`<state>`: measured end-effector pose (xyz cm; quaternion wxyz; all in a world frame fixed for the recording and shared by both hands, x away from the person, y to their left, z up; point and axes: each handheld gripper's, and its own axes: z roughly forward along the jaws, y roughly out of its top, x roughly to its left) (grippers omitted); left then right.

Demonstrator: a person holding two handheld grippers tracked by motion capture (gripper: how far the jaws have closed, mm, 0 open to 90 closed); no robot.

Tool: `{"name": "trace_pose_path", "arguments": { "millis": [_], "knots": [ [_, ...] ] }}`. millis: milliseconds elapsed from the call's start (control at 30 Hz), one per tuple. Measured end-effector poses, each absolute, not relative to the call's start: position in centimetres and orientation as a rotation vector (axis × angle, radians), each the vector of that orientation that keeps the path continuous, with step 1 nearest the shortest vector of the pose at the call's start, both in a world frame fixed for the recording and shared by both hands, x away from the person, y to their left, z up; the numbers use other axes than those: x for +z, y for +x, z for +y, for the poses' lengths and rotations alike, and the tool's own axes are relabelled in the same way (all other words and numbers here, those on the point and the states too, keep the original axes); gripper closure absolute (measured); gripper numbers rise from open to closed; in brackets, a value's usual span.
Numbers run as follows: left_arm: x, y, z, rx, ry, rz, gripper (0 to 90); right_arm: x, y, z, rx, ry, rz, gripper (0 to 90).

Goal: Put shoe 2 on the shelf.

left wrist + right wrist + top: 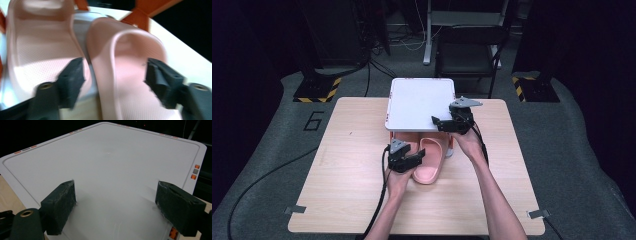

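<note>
While the high view looks down on the desk (347,200), the left tool (414,159) hovers at a pink slipper (431,162). Its own view shows jaws apart over the slipper. Right tool (117,202) holds jaws apart above a white shelf (105,162).

We read place as lab or recording studio — not home. Small light-wood table (362,200) stood alone on grey carpet (272,150), dark surroundings all round. Floor bore painted numeral 6 (314,120) beside table. Black stand bases with yellow-black hazard tape (317,90) sat left and right behind table. Loose cables (409,42) ran across floor at back, near metal frame leg (428,35) and black folding chair (467,55). Tape tabs (295,209) marked table corners — staged setup.
</note>
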<state>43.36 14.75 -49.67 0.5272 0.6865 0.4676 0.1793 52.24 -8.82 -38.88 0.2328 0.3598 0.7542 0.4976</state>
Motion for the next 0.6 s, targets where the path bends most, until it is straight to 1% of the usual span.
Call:
{"name": "trace_pose_path", "arguments": {
  "millis": [33, 67, 100, 133, 200, 267, 300, 367, 500, 533, 600],
  "knots": [
    [-49.5, 42.9, 15.4, 0.424, 1.659, 1.08, 23.0, -38.9, 52.2, -8.8, 1.369, 0.995, 2.074, 16.4],
    [-49.4, 42.5, 16.2, 0.392, 1.697, 1.015, 22.3, -38.9, 52.2, -8.8, 1.37, 0.992, 2.073, 16.4],
    [-49.3, 41.8, 17.0, 0.388, 1.752, 0.928, 21.9, -38.8, 52.3, -8.8, 1.362, 0.987, 2.079, 16.4],
    [-49.2, 41.4, 17.5, 0.387, 1.776, 0.879, 20.9, -38.8, 52.2, -8.8, 1.361, 0.993, 2.078, 16.4],
    [-49.1, 40.4, 18.3, 0.344, 1.783, 0.82, 20.6, -38.9, 52.2, -8.8, 1.368, 0.998, 2.074, 16.4],
    [-49.1, 39.6, 19.0, 0.305, 1.825, 0.742, 18.3, -38.9, 52.2, -8.8, 1.364, 0.996, 2.073, 16.4],
    [-49.2, 39.3, 19.1, 0.286, 1.856, 0.725, 18.3, -38.8, 52.2, -8.8, 1.363, 0.997, 2.073, 16.4],
    [-49.7, 38.9, 18.9, 0.304, 1.936, 0.701, 18.4, -38.8, 52.1, -8.8, 1.357, 0.999, 2.078, 16.4],
    [-50.7, 38.6, 18.0, 0.3, 2.036, 0.669, 18.5, -38.8, 52.1, -8.8, 1.355, 1.003, 2.079, 16.4],
    [-50.8, 38.6, 17.7, 0.31, 2.061, 0.65, 19.2, -38.8, 52.1, -8.9, 1.354, 1.001, 2.082, 16.4],
    [-51.3, 38.7, 16.8, 0.325, 2.084, 0.668, 21.8, -38.8, 52.1, -8.9, 1.353, 0.999, 2.084, 16.4]
  ]
}}
